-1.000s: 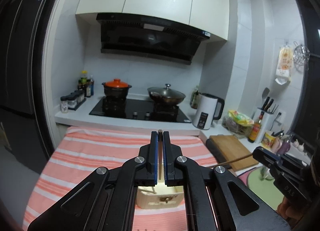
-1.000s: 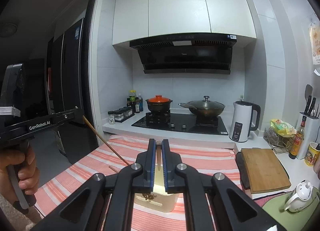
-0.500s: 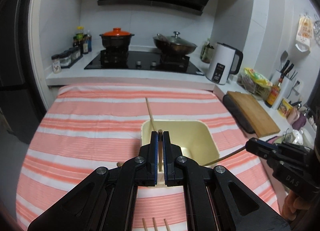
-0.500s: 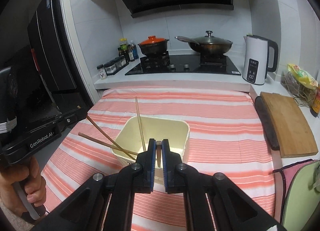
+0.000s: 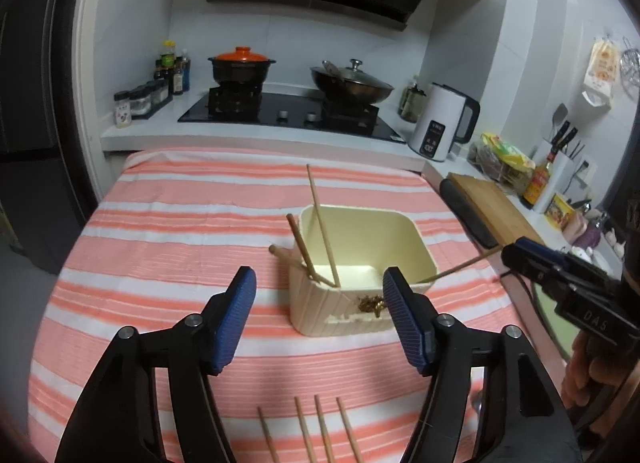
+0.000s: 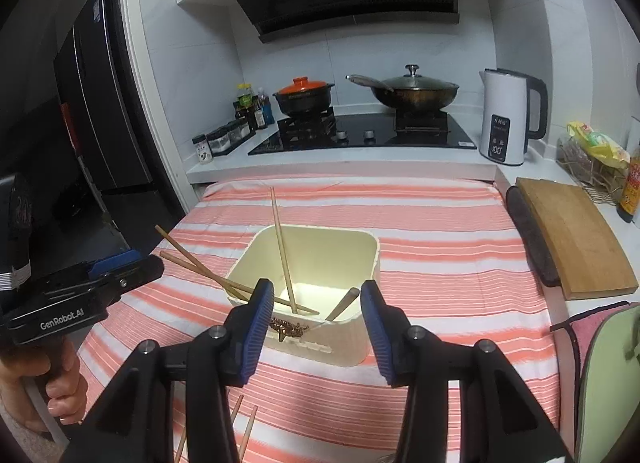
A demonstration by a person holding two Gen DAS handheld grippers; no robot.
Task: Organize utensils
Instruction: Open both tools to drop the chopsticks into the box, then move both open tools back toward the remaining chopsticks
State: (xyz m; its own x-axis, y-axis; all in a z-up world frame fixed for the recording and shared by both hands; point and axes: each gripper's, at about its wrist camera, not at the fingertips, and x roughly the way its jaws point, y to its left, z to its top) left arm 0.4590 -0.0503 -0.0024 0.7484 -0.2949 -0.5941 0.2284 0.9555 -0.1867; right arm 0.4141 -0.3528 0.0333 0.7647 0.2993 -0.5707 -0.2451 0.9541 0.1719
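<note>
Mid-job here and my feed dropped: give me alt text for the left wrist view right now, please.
The left gripper, jaws opening with nothing between them, points down at a cream bin on a pink striped tablecloth, with several chopsticks leaning inside it. Four more chopsticks lie on the cloth at the bottom edge. The right gripper enters from the right, beside another chopstick.

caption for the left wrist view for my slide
Left gripper opening, empty, over a cream bin holding chopsticks; four loose chopsticks on the striped cloth.

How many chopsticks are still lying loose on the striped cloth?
4 chopsticks, side by side on the cloth at the near edge, in front of the tub. More may be hidden below.
</note>
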